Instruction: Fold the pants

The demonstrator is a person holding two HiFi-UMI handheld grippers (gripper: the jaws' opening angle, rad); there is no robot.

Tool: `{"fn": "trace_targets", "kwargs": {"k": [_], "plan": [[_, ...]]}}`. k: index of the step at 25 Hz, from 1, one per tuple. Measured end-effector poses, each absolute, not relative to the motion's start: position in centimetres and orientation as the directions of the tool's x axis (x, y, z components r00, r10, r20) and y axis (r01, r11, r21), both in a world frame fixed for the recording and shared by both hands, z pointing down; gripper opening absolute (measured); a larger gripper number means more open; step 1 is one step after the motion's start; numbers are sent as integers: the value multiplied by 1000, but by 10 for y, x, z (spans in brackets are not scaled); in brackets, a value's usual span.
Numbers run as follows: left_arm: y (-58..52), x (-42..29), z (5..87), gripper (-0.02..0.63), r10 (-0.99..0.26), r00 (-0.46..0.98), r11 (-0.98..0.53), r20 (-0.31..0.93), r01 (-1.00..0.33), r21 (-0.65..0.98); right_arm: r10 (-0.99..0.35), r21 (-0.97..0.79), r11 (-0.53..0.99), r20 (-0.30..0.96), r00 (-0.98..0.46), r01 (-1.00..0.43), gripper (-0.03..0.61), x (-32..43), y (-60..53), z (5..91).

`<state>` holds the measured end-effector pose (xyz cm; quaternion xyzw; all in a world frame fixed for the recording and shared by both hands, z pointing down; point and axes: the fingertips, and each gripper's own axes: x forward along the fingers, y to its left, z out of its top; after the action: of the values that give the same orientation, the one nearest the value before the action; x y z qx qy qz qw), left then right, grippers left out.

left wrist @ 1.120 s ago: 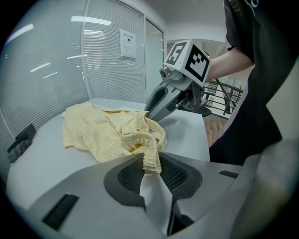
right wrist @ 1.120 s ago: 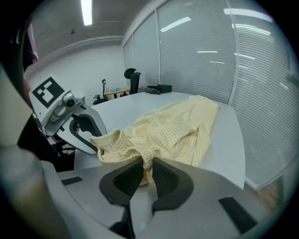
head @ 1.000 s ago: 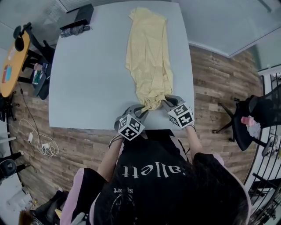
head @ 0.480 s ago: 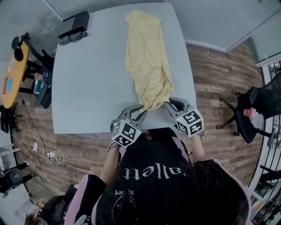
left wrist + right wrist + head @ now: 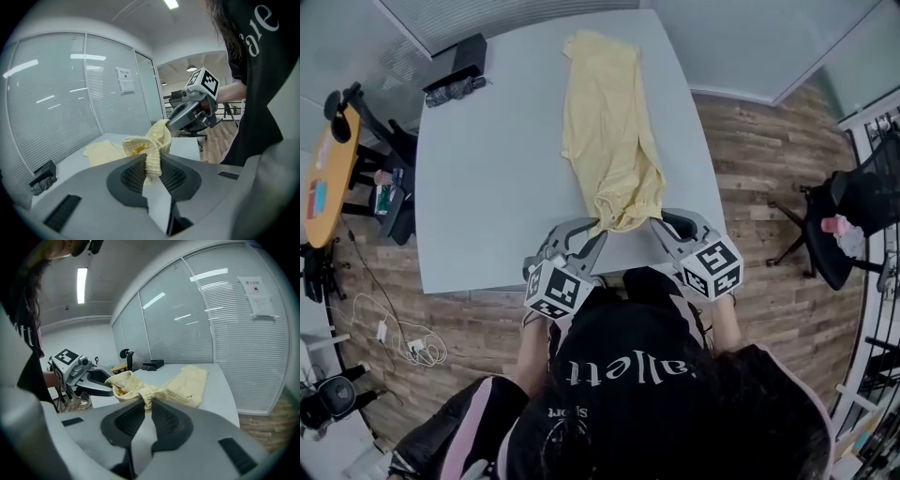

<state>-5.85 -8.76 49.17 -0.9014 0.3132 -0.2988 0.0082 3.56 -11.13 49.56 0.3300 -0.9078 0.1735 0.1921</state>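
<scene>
One pants (image 5: 609, 131), two tongs (image 5: 598, 225) (image 5: 659, 221), one table (image 5: 497, 169)

Right gripper (image 5: 146, 405), jaws tight on the yellow pants (image 5: 185, 380) at a ribbed edge, left gripper (image 5: 107, 386) just beside

Ribbed knit cloth pants (image 5: 609, 141) on a smooth matt table (image 5: 487, 187).

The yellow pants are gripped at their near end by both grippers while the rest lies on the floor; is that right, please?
Not the floor: the head view shows the rest of the yellow pants on the grey table. The left gripper, whose jaws have just been closing, and the right gripper do grip that end.
</scene>
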Motion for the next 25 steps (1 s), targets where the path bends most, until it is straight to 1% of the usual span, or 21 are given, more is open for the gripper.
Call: {"fn": "trace_targets", "kwargs": {"k": [7,14,17,20,25], "plan": [[-54,-57,460,80,-507,699,-858,504,-464,-220,-512,-191,756,422,-748,-626,54,22,-79,461],[-33,-51,404,80,-462,779,-885,424,-373,-279,-472,-178,818,337,-815,-547,54,11,-61,407],[-32,-51,388,80,-454,798,-887,395,-362,-288,-466,-163,832,312,-828,-530,54,10,-60,392],[-41,-54,381,80,-472,798,-877,375,-382,-293,-473,-161,831,299,-829,-533,53,13,-66,387],[-67,-56,383,80,-490,781,-866,387,-386,-317,-481,-153,826,309,-821,-542,53,17,-87,391]]}}
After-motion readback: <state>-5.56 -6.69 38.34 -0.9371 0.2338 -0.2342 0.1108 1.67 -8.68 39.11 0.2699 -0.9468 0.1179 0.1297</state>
